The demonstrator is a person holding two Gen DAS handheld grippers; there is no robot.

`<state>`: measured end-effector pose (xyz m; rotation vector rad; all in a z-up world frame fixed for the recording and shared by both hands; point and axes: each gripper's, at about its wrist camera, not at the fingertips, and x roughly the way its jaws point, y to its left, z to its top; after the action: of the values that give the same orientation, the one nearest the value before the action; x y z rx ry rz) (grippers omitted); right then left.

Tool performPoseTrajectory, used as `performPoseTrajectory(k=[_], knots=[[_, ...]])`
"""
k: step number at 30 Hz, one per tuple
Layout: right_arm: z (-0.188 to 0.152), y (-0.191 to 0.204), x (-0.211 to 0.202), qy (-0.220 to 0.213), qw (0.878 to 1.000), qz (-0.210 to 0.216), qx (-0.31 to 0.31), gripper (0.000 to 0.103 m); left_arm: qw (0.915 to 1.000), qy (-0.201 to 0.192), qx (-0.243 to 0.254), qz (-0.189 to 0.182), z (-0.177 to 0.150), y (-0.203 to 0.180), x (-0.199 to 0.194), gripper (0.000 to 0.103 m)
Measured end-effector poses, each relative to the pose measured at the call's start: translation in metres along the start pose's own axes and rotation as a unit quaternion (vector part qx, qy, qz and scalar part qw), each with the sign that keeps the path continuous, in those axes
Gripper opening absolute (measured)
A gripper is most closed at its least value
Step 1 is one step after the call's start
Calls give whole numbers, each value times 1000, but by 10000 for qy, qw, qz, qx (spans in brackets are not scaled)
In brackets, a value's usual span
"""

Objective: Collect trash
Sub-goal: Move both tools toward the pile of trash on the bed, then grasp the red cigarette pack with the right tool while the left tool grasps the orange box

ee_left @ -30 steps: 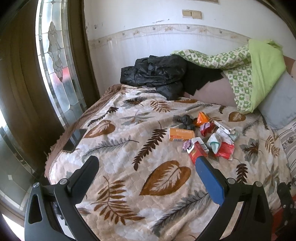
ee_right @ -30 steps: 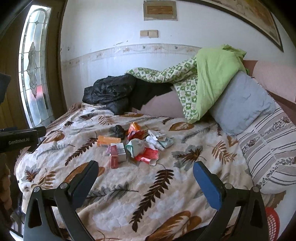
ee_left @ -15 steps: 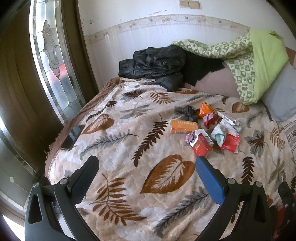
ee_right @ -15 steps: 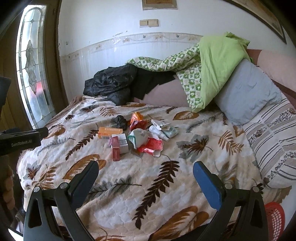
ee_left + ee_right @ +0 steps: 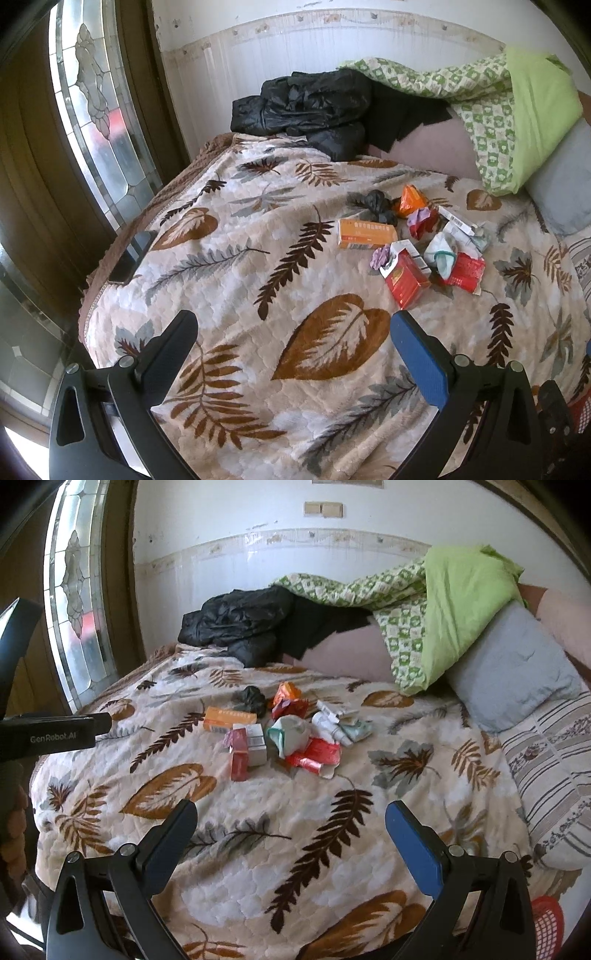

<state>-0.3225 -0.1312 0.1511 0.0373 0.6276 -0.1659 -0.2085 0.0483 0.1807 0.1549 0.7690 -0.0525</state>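
While both claws hang over the near end of the bed (image 5: pixel 369 849), neither has anything in it. Left claw (image 5: pixel 291 332) is spread wide, black finger on one side and blue on the other, with only the leaf-print blanket (image 5: pixel 221 258) showing in the gap. Right claw (image 5: pixel 290 821) is the same deal, wide open and empty.

All the trash (image 5: pixel 284 731) sits in one loose cluster around the middle of the bed, well ahead of both claws. From the left wrist view you get an orange box (image 5: pixel 365 234) lying flat, a red box (image 5: pixel 406 284) nearest the claw with its flap open, a crumpled black bag (image 5: pixel 376 203) behind the orange box, an orange wrapper (image 5: pixel 412 197) just beside that, plus a whitish crumpled wad (image 5: pixel 441 254) resting against a flat red packet (image 5: pixel 467 271). There are some smaller bits in there too, can't really tell what they are.

Further back there's a black jacket (image 5: pixel 240 620) bunched up by the wall, a green quilt (image 5: pixel 443 602) draped next to it, and a grey pillow (image 5: pixel 513 668) off to the right. Red basket (image 5: pixel 546 919) peeks in at the lower right of the right wrist view, off the bed. A phone (image 5: pixel 129 258) lies on the left edge of the bed near the stained-glass window (image 5: pixel 96 96).
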Motion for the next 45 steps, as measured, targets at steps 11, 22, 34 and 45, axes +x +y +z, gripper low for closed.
performPoseTrajectory(k=[11,22,34,45], knots=[[0,-14,26,358,9989,61,299,102,9999,34,146,-59,4,1,25,103],[19,-9,93,1043,9872,1117,444,74,9931,-468,991,-411,60,9,80,103],[49,41,224,1610,9718,1679,375,43,9796,266,1572,-1220,105,-38,200,103],[40,27,234,1883,9597,1966,704,24,9406,1423,2121,-2236,106,-94,298,84]])
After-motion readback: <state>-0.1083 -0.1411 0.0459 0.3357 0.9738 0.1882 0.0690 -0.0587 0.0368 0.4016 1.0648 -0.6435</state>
